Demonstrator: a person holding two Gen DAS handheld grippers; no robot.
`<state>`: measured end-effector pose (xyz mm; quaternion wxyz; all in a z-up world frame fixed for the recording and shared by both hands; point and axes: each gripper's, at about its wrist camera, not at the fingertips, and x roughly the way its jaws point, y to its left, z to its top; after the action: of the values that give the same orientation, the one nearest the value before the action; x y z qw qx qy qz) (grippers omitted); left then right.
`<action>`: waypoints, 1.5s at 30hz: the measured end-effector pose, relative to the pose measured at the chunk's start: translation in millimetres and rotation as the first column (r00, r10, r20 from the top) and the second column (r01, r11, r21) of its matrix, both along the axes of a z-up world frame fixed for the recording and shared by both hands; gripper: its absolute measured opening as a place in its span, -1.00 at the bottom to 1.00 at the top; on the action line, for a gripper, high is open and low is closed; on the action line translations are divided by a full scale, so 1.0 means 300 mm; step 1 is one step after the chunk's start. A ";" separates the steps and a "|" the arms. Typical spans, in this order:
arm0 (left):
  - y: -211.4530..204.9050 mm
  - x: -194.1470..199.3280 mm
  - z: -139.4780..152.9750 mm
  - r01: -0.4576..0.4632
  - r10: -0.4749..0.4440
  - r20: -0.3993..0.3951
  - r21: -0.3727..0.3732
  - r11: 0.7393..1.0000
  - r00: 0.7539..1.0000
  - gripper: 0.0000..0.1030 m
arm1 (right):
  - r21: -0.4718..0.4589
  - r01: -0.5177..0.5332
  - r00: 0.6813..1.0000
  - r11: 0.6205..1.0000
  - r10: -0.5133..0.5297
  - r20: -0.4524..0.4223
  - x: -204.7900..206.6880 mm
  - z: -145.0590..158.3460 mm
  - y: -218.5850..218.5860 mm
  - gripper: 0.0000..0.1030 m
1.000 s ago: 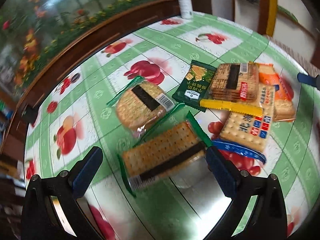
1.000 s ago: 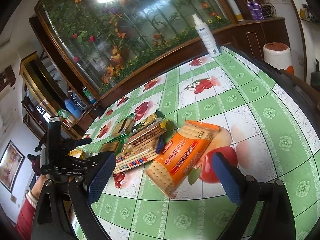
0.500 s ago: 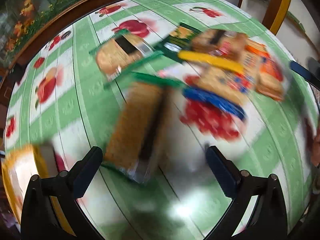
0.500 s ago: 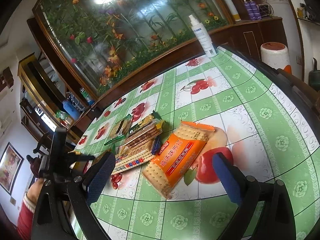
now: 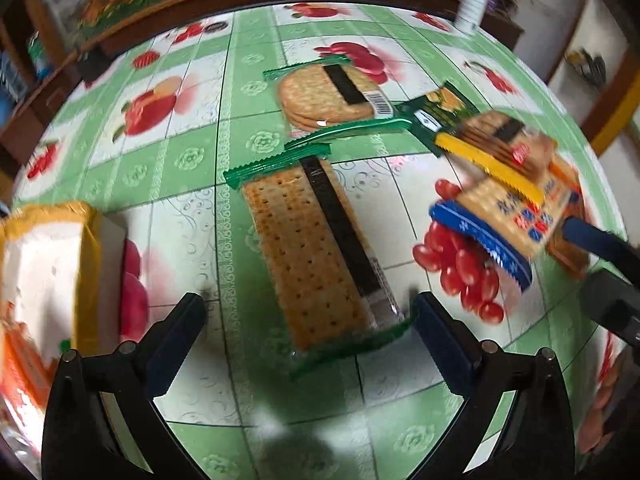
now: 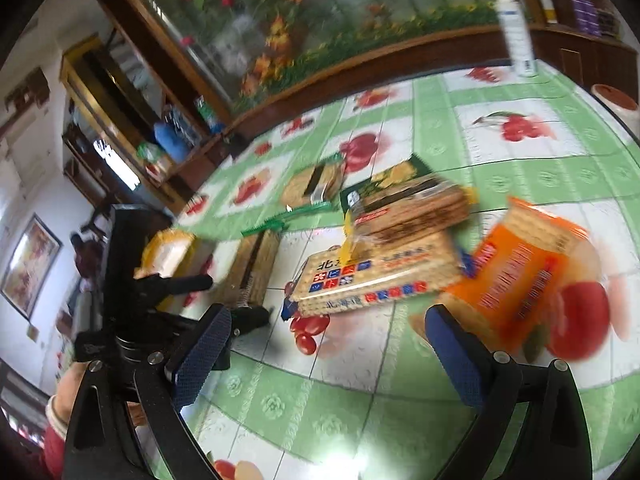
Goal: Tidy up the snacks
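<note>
A long rectangular cracker pack with green ends (image 5: 316, 256) lies flat on the fruit-print tablecloth (image 5: 192, 160). My left gripper (image 5: 308, 318) is open, and the pack's near end lies between its fingers. Beyond it are a round cracker pack (image 5: 328, 98), a dark green pack (image 5: 440, 108), a yellow-edged pack (image 5: 500, 144) and a blue-edged pack (image 5: 508, 216). My right gripper (image 6: 328, 336) is open just in front of the blue-edged pack (image 6: 376, 280), with nothing between its fingers. An orange pack (image 6: 524, 268) lies to its right. The view is blurred.
A yellow-rimmed white container (image 5: 48, 256) sits at the left table edge, also in the right wrist view (image 6: 168, 256). A white spray bottle (image 6: 516, 32) stands at the far edge by a wooden ledge. A person's hand (image 6: 68, 392) holds the left gripper (image 6: 228, 300).
My left gripper has swung round, so the green-ended pack now lies lengthwise between its fingers. My right gripper has moved down and closer to the snack pile.
</note>
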<state>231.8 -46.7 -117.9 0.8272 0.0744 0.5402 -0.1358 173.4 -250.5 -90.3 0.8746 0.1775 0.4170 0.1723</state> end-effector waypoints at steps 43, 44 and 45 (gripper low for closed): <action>0.051 0.105 -0.001 -0.124 0.123 0.062 0.013 0.992 0.990 0.99 | -0.327 -0.394 0.916 0.859 0.396 -0.062 0.153 -0.083 0.235 0.12; 0.050 0.099 0.000 -0.122 0.121 0.069 0.014 0.992 0.990 0.98 | -0.308 -0.378 0.924 0.873 0.378 -0.061 0.151 -0.082 0.224 0.11; 0.050 0.090 0.003 -0.121 0.120 0.082 0.011 0.993 0.989 0.85 | -0.293 -0.364 0.930 0.884 0.362 -0.063 0.147 -0.082 0.214 0.11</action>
<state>259.0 -31.6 -117.0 0.8544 0.0537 0.5109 -0.0783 217.5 -186.2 -115.1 0.8423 -0.0375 0.4667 0.2670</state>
